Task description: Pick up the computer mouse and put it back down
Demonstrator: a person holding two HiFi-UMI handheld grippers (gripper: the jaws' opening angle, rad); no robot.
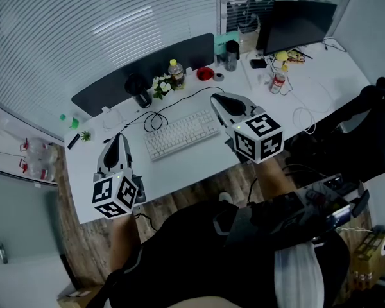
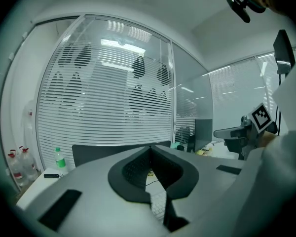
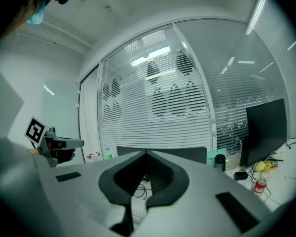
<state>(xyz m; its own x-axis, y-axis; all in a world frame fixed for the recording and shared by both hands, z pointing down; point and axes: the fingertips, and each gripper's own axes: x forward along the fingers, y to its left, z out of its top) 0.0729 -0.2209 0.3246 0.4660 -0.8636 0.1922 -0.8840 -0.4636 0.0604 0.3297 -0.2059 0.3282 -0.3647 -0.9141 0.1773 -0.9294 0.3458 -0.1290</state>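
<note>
Currently, left tool (image 1: 119,138) jaws together, empty, right tool (image 1: 221,100) likewise, above desk (image 1: 192,158)

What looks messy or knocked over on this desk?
Nothing stands out. The keyboard lies square to the desk's front edge, the yellow-capped bottle stands upright, and the black cable just loops loosely behind the keyboard. No spill shows.
</note>
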